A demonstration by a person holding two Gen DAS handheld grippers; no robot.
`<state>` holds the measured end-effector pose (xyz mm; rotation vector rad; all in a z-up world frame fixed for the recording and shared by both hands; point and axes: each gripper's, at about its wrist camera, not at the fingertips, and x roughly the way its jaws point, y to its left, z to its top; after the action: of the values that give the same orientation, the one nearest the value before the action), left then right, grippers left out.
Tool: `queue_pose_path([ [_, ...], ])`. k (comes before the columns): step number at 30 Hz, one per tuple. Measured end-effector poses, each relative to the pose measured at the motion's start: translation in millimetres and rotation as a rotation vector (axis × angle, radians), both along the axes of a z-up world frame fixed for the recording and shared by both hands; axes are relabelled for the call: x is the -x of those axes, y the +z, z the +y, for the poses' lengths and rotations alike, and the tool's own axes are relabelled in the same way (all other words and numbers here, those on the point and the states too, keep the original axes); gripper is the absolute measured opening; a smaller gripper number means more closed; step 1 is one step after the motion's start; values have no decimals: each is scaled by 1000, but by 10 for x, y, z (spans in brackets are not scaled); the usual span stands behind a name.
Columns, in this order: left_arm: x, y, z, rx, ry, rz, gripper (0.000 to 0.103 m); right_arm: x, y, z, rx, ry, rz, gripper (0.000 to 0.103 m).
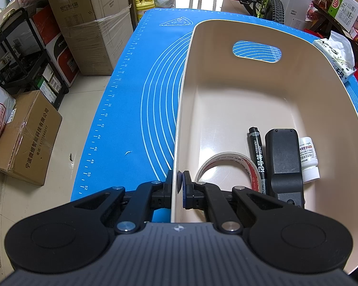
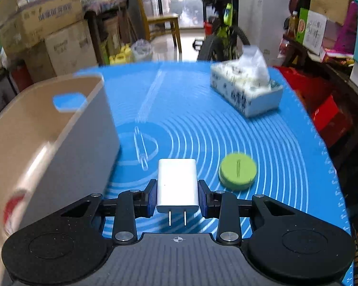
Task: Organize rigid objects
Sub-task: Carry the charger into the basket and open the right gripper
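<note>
My left gripper [image 1: 178,184] is shut on the near left wall of the cream bin [image 1: 186,90], one pad inside and one outside. Inside the bin lie a tape roll [image 1: 245,166], a black marker [image 1: 257,152], a black remote-like device [image 1: 285,162] and a small white bottle [image 1: 309,159]. My right gripper [image 2: 177,190] is shut on a white plug charger [image 2: 177,186], prongs pointing toward the camera, held above the blue mat [image 2: 262,131]. A green round lid [image 2: 238,171] lies on the mat to the charger's right. The cream bin [image 2: 59,128] stands to the left.
A tissue box [image 2: 245,88] sits at the mat's far right, also the tissue box [image 1: 336,57] beyond the bin. Cardboard boxes [image 1: 88,23] and a bicycle [image 2: 222,31] stand on the floor past the table edge.
</note>
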<state>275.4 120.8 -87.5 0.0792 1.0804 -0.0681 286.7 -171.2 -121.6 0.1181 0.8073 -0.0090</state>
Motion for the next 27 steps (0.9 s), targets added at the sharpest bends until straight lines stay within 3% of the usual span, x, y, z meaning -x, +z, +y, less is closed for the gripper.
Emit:
queue_pose_path([
  [9, 0, -3, 0, -1, -1, 0, 7, 154, 606, 155, -58, 46, -201, 43],
  [13, 2, 3, 5, -2, -1, -1, 7, 199, 763, 344, -82, 121, -238, 43],
  [18, 2, 5, 5, -3, -2, -1, 7, 214, 798, 644, -84, 235, -226, 43],
  [27, 3, 7, 5, -2, -2, -1, 7, 225, 605, 1129, -25, 337, -111, 43],
])
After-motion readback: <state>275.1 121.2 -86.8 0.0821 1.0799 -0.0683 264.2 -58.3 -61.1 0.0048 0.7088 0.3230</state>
